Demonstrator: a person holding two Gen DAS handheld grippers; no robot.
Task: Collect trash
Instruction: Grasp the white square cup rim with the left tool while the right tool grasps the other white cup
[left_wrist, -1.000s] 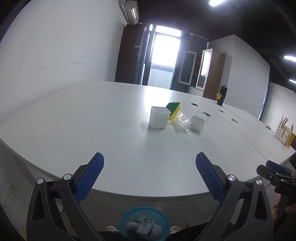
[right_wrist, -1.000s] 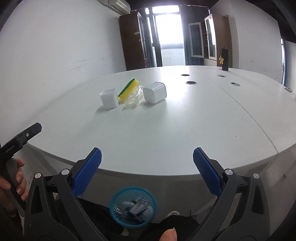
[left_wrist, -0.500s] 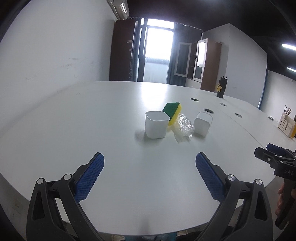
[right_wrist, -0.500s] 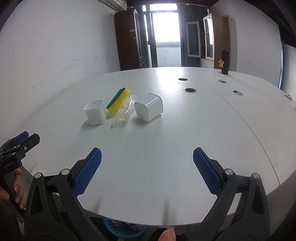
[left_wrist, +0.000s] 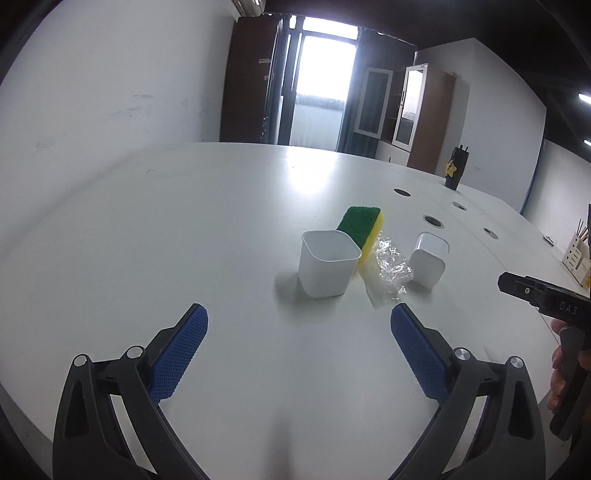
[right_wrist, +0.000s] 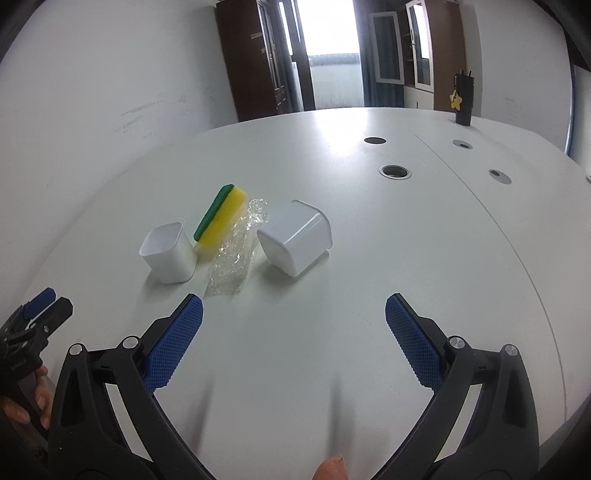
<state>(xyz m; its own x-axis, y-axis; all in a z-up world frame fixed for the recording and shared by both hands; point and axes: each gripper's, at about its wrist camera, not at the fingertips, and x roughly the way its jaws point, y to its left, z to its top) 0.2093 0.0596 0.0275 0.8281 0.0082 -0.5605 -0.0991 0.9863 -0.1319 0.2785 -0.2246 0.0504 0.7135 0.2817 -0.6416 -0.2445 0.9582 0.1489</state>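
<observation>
A crumpled clear plastic wrapper (left_wrist: 388, 271) (right_wrist: 236, 254) lies on the white table (left_wrist: 184, 229) (right_wrist: 406, 236) between two white plastic cups. One cup (left_wrist: 328, 263) (right_wrist: 168, 253) stands upright; the other cup (left_wrist: 428, 264) (right_wrist: 295, 242) lies tipped on its side. A yellow-and-green sponge (left_wrist: 364, 225) (right_wrist: 219, 218) leans behind the wrapper. My left gripper (left_wrist: 299, 347) is open, short of the upright cup. My right gripper (right_wrist: 293, 339) is open too, nearer than the wrapper and tipped cup. Nothing sits between either pair of fingers.
Round cable holes (right_wrist: 395, 171) dot the table beyond the objects. A black bottle with a yellow star (left_wrist: 456, 171) (right_wrist: 461, 99) stands at the far edge. A wooden holder (left_wrist: 578, 258) sits at the right. Cabinets and a bright door fill the back wall.
Both grippers moved forward over the table toward the cups, sponge and wrapper, which now look larger and closer. The blue basket below the table edge has dropped out of view.
</observation>
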